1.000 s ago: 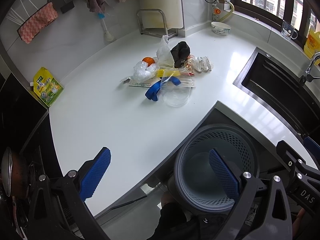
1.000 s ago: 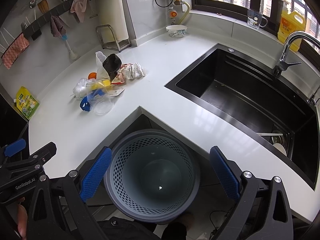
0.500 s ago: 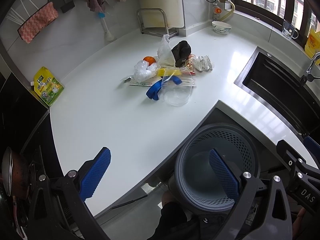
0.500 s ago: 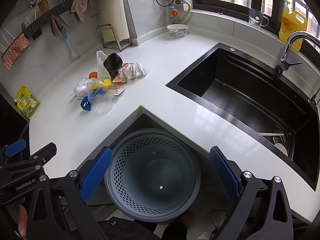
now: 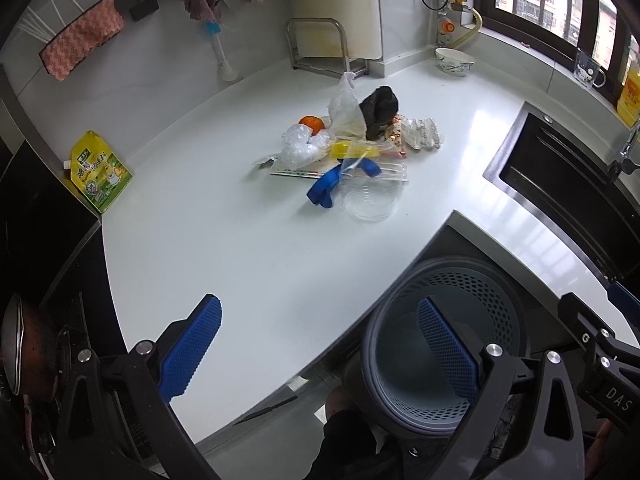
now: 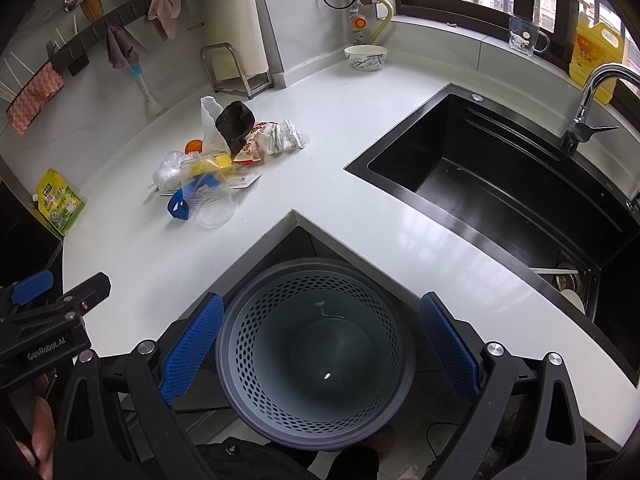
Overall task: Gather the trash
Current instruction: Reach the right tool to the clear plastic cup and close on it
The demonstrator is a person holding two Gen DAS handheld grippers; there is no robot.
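Note:
A heap of trash lies mid-counter: a clear plastic cup [image 5: 370,200] [image 6: 210,200], a blue strip [image 5: 322,190] [image 6: 180,204], a crumpled clear bag [image 5: 298,146], a white bag [image 5: 344,106] [image 6: 210,120], a black wad [image 5: 378,110] [image 6: 236,122], an orange [image 5: 312,123] and snack wrappers [image 5: 420,138] [image 6: 280,140]. A grey perforated bin [image 5: 448,344] [image 6: 314,356] stands on the floor in the counter's corner notch. My left gripper [image 5: 318,344] hovers open over the counter's near edge. My right gripper [image 6: 318,344] is open above the bin. Both are empty.
White counter [image 5: 224,248] wraps an L shape. A black sink [image 6: 500,184] with a tap [image 6: 588,96] sits to the right. A yellow-green pouch [image 5: 100,172] lies at the left edge. A bowl [image 6: 365,57], metal rack [image 5: 320,46] and oil bottle [image 6: 596,60] stand at the back.
Both views have shifted slightly; the trash heap and bin sit a little differently in frame. Nothing was picked up, and both grippers have stayed open.

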